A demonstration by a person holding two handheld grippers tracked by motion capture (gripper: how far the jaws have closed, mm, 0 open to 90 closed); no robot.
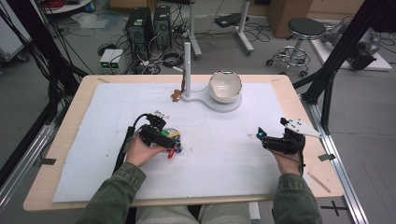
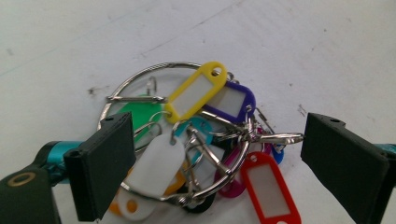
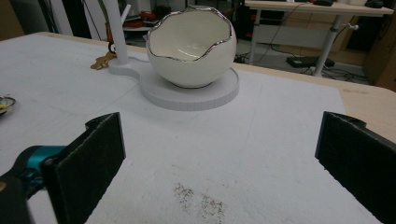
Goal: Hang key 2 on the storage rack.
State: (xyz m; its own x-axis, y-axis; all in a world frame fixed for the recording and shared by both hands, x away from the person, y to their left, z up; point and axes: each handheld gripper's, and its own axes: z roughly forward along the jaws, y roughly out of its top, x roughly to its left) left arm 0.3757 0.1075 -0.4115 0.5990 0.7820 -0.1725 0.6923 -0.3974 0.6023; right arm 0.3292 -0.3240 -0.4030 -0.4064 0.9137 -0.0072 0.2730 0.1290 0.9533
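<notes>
Coloured plastic key tags on a large metal ring (image 2: 187, 135) are seen lying on the white foam mat (image 1: 224, 154), at its left-centre part in the high view (image 1: 173, 140). The bunch is straddled by the left gripper (image 2: 215, 158), whose black jaws are spread wide on either side of it without touching it; a yellow tag (image 2: 196, 91), a purple tag (image 2: 233, 100), a white tag (image 2: 161, 168) and a red tag (image 2: 268, 189) can be told apart, with small metal clasps tangled among them. In the high view the left gripper (image 1: 161, 135) is held low over the bunch by the person's left hand (image 1: 140, 151).

The right gripper (image 1: 273, 140) is held by the right hand (image 1: 287, 161) at the right side of the mat, well apart from the bunch. Its jaws are likewise spread apart with nothing between them, as seen in the right gripper view (image 3: 219, 154). Ahead of them a white egg-shaped ceramic bowl with a jagged silver rim (image 3: 191, 44) is set on a round white stand base (image 3: 187, 95), beside a white upright post (image 3: 114, 28).
</notes>
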